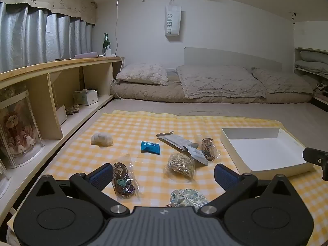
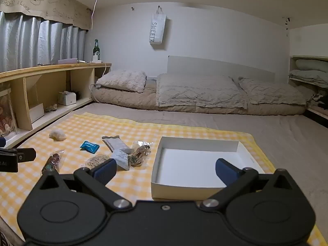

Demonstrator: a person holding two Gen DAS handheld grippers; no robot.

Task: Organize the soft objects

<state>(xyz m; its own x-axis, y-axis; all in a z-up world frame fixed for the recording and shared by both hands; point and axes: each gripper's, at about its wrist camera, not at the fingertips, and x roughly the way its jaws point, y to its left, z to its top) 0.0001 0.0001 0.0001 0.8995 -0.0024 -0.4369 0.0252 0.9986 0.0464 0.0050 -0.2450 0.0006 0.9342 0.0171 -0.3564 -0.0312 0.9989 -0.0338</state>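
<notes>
Hanging on the wall, bag (image 1: pixel 172 21) reads "SWEETZ".

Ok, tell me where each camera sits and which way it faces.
Left wrist: rides on the left gripper, low over the checked cloth, facing the bed; the gripper's open fingers show.
Right wrist: rides on the right gripper, over the white box, facing the bed; open fingers show.
Shared: blue packet, box, bed.

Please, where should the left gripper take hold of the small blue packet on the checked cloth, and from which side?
Probably pinch the blue packet across its short middle, coming from above with the open left gripper. It lies flat on the checked cloth, apart from its neighbours.
</notes>
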